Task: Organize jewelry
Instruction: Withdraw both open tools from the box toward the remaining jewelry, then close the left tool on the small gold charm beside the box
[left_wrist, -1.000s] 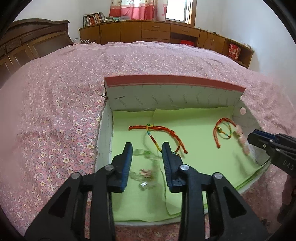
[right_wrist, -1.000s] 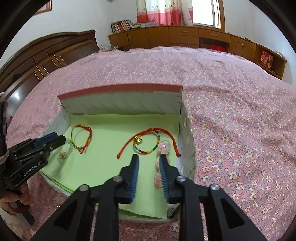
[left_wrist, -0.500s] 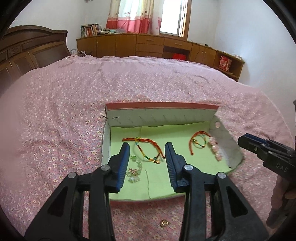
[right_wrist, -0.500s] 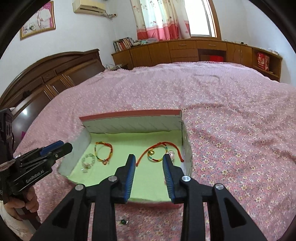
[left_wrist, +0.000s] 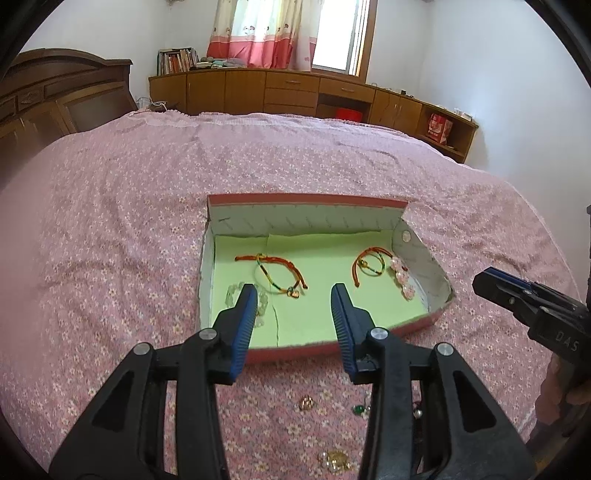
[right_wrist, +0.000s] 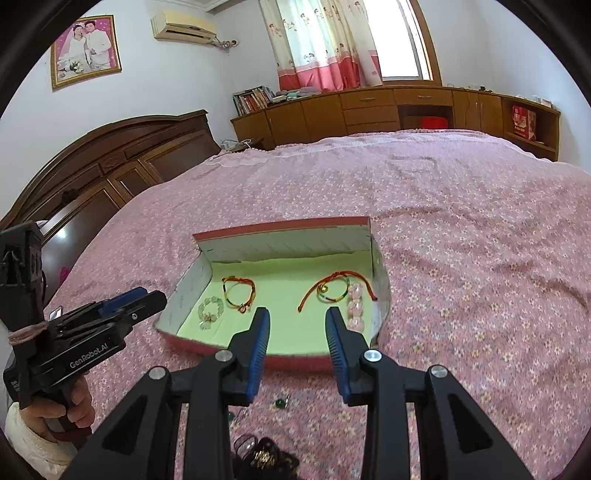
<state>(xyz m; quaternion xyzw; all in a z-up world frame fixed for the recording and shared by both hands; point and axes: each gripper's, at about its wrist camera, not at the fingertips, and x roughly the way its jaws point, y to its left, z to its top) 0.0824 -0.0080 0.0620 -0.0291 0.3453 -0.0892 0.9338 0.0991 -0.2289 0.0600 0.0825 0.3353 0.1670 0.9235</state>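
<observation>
Two grippers — left gripper (left_wrist: 293, 300), right gripper (right_wrist: 297, 321) — jaws parted, nothing between, above box (left_wrist: 306, 210) holding bracelets (left_wrist: 275, 271).

My claws (left_wrist: 293, 295) are black with silver screws and ribbed blue pads (left_wrist: 243, 325); my sleeve (right_wrist: 26, 435) is cream.

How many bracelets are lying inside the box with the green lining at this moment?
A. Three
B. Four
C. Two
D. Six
B: in the box lie a clear bead bracelet, a red cord bracelet beside it, a second red cord bracelet and a pink bead bracelet by the right wall.
</observation>
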